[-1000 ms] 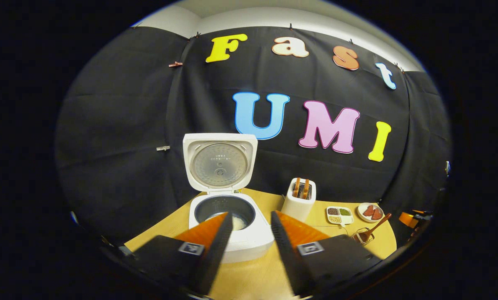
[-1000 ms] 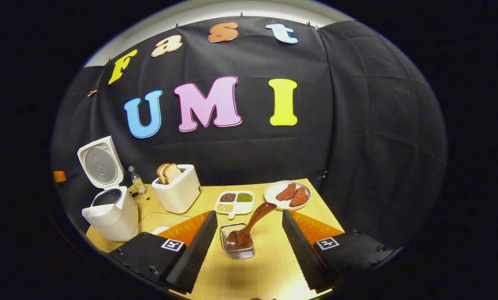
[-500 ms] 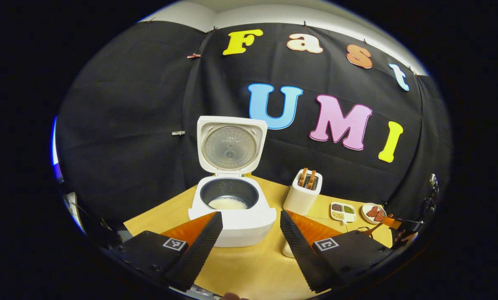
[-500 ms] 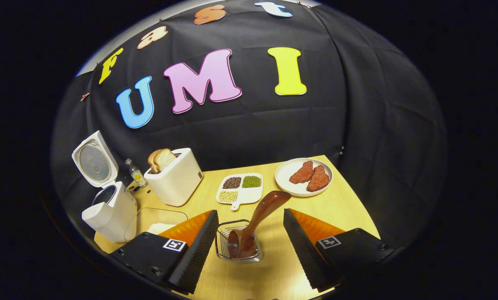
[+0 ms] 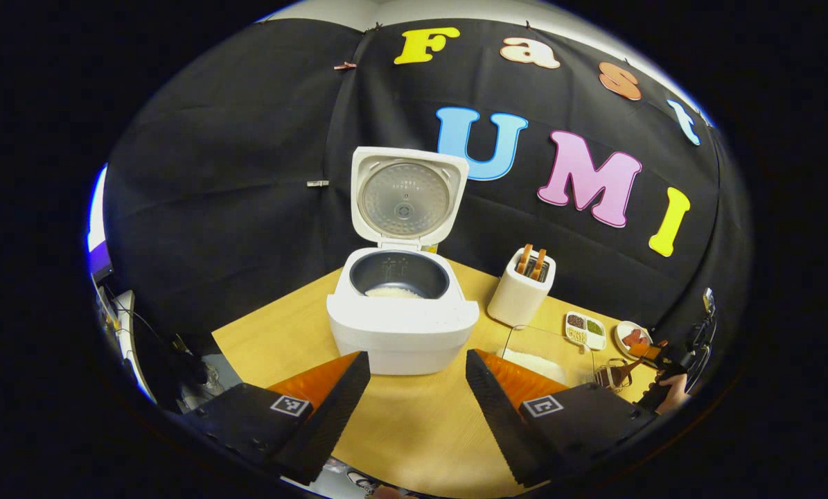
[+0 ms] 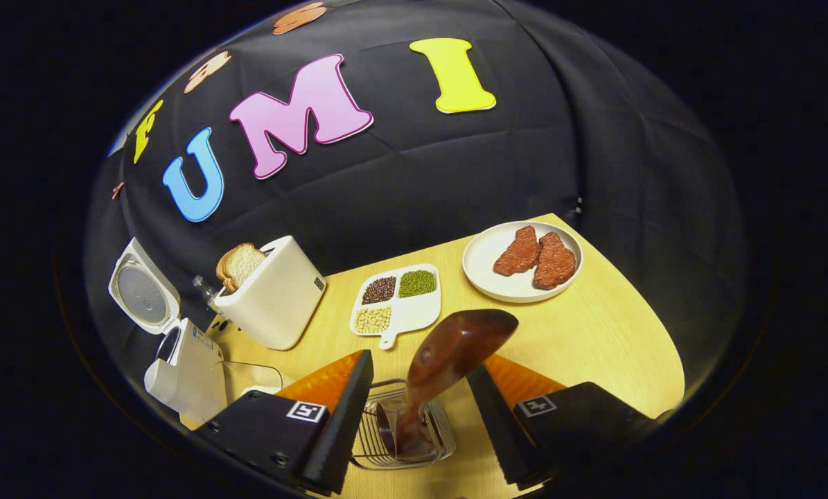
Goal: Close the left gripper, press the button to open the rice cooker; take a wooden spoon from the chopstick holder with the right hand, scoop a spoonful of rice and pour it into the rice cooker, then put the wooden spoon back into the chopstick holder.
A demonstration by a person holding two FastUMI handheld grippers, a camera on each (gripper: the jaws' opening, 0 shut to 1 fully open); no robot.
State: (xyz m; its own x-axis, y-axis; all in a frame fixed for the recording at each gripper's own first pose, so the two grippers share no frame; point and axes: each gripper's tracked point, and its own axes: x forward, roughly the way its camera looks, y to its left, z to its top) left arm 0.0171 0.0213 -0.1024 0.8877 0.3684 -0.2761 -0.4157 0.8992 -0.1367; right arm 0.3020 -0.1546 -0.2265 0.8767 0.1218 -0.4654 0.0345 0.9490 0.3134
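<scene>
The rice cooker is seen straight ahead of the left gripper, its lid raised and rice lying in the pot. The fingers are held apart above the table. A toaster is placed ahead to the right.

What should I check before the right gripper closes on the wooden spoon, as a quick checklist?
1. Rice cooker lid up, pot open: ok.
2. Right gripper open, fingers either side of the wooden spoon: ok.
3. Fingers touching the spoon handle: not yet, gaps on both sides; ok to close.
4. Spoon standing tilted in the wire chopstick holder, handle toward the plate side: ok.
5. Left gripper open and held back from the cooker: ok.
6. Rice tray between cooker and holder, rice in it: ok, though the amount is hard to judge.
</scene>
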